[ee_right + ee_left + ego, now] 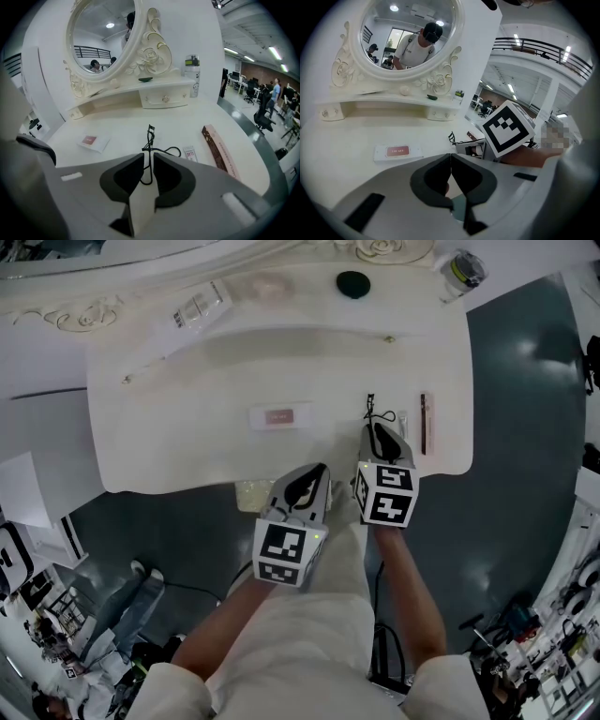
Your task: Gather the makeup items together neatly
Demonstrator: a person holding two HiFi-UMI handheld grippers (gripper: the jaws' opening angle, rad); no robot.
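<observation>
eyelash curler [149, 138] is laid on the table [117, 126] straight ahead of the right claw [148, 157], long axis in line with it, handle between slightly parted jaws, not pinched; the left claw [450, 155], pressed together, is kept farther off.

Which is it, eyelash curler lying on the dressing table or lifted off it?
Lying on it: the eyelash curler rests flat on the dressing table, its handle between the right gripper's slightly parted jaws.

Surface [169, 427] cream-white. Eyelash curler [150, 138] black. Long box [216, 145] brown. Flat box [278, 416] white, red label. Floor [506, 427] dark grey.
</observation>
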